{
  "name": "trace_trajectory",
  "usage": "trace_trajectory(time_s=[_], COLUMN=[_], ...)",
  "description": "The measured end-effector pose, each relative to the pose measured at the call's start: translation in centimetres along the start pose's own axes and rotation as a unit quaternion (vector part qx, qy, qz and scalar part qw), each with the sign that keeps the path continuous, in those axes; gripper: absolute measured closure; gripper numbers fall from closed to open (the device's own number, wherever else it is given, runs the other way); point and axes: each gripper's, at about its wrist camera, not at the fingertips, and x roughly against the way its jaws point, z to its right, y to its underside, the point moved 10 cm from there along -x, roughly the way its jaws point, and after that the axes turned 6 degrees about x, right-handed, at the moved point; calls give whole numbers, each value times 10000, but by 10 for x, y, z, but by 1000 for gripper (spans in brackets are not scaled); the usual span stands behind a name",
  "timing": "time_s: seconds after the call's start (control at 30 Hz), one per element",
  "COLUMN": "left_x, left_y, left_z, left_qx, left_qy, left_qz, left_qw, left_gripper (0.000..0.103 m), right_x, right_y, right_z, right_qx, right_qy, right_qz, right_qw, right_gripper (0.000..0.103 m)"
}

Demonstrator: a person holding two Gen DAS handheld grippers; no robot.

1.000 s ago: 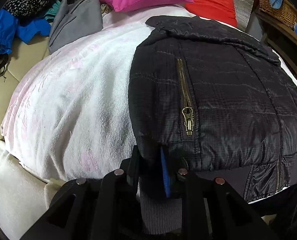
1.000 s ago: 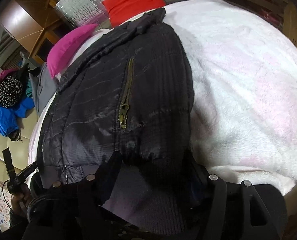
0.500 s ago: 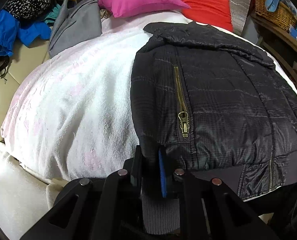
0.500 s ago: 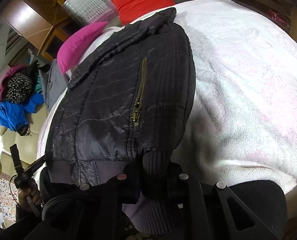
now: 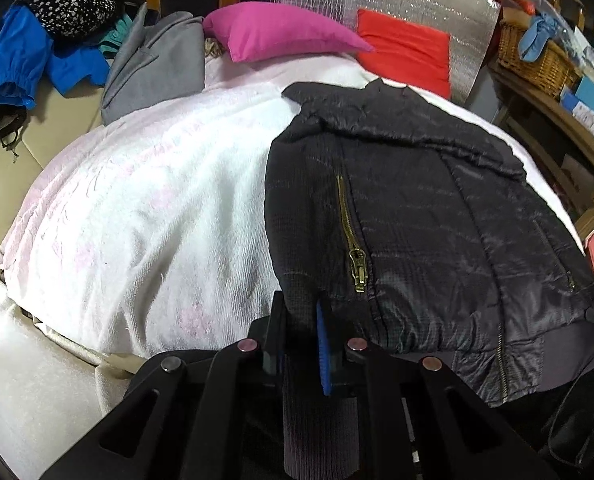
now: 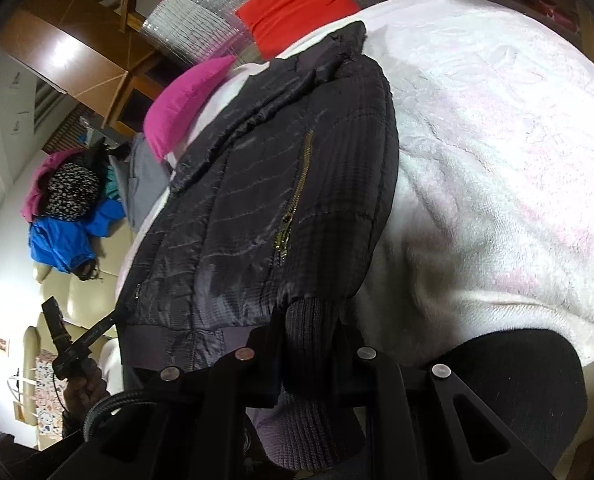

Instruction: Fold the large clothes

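jacket [image 5: 417, 208] cuffs pinched inside both jaws.

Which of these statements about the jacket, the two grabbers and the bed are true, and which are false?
1. The jacket is black. True.
2. It lies on a bare wooden floor. False: it lies on a white blanket.
3. The left gripper is shut on the jacket's knit cuff. True.
4. The right gripper is open and empty. False: it is shut on a ribbed cuff too.
5. A pink pillow lies beyond the jacket. True.
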Motion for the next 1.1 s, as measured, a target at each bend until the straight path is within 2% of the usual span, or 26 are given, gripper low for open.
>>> trace_trajectory(time_s=[0.13, 0.33, 0.4, 0.5, 0.67, 0.8, 0.9, 1.0, 1.1], left_x=[14, 43, 36, 26, 34, 14, 20, 13, 10], left_y=[-4, -30, -31, -25, -25, -12, -10, -7, -3], left_z=[1, -2, -8, -12, -10, -19, -17, -18, -20], left_qx=[108, 363, 352, 429, 408, 564, 555, 439, 492], left_qy=[123, 386, 236, 239, 290, 239, 260, 69, 34], left_qz=[122, 506, 411, 215, 386, 14, 118, -4, -109], left_qw=[9998, 9973, 9983, 9986, 9980, 9981, 9980, 9990, 9987], left_gripper=[89, 89, 89, 90, 90, 90, 90, 90, 90], right_x=[12, 38, 37, 28, 38, 24, 29, 29, 22], right_y=[-4, -15, -12, -3, -8, -1, 0, -2, 4], right_z=[-9, -26, -23, -11, -18, 1, -5, -3, 2], right_qx=[-102, -90, -117, -336, -257, -489, -433, -334, -364], right_qy=[-330, -742, -724, -742, -862, -757, -848, -728, -630], right_qz=[113, 422, 419, 308, 468, 258, 352, 316, 169], right_qw=[9993, 9963, 9964, 9962, 9948, 9956, 9948, 9963, 9972], right_gripper=[85, 86, 86, 86, 86, 86, 86, 86, 86])
